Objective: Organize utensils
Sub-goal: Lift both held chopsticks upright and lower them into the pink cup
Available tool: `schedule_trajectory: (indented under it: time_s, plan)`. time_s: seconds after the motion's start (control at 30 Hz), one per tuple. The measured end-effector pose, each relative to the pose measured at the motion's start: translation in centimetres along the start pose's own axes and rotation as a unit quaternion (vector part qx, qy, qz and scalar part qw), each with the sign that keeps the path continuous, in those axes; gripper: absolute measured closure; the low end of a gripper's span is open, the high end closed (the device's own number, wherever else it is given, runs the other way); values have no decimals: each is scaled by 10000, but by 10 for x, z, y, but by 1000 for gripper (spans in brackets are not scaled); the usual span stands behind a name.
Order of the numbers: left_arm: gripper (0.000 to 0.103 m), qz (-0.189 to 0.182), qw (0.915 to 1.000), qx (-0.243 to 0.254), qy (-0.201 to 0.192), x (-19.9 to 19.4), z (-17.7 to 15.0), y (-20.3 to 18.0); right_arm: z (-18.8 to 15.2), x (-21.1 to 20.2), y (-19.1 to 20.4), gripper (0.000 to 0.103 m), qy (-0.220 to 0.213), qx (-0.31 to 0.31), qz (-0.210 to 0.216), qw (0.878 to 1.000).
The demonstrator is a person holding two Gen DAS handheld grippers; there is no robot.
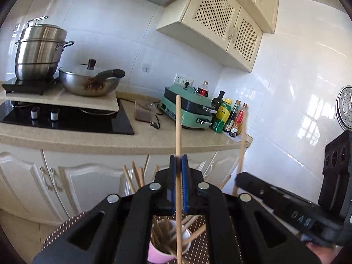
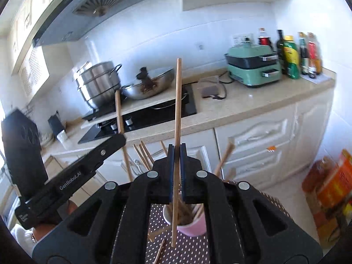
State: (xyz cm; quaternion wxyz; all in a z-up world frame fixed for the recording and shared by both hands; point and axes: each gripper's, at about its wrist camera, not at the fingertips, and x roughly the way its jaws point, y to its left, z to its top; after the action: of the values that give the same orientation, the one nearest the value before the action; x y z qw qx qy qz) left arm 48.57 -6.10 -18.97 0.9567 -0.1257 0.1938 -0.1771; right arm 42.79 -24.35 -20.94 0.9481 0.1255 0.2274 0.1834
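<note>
Kitchen counter behind; both tongs each clamped on 1 chopstick.

Steamer pot, wok, green cooker, bottles.

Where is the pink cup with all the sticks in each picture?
Left wrist view: the pink paper cup holding wooden chopsticks sits at the bottom centre, below the shut hand-held gripper.
Right wrist view: the same cup sits at lower centre, just right of the chopstick that gripper holds.
Shared landmark: the brown white-dotted cloth under the cup.
</note>
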Motion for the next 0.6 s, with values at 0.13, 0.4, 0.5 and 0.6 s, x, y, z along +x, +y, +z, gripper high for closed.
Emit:
schedule_trajectory:
  time_s: [0.13, 0.4, 0.5, 0.6]
  plan:
    - [98, 64, 9999, 55, -106, 16, 4, 1, 0, 20, 0, 98, -43, -130, 32, 9999]
    - [98, 148, 9994, -101, -303, 35, 4, 13, -11, 50, -7, 98, -21, -245, 61, 9997]
    - [98, 214, 9996, -60, -187, 42, -8, 15, -17, 52, -4, 98, -139, -442, 23, 9989]
    - [98, 272, 9996, -35, -73, 43, -19, 15, -19, 50, -2, 98, -200, -603, 23, 9980]
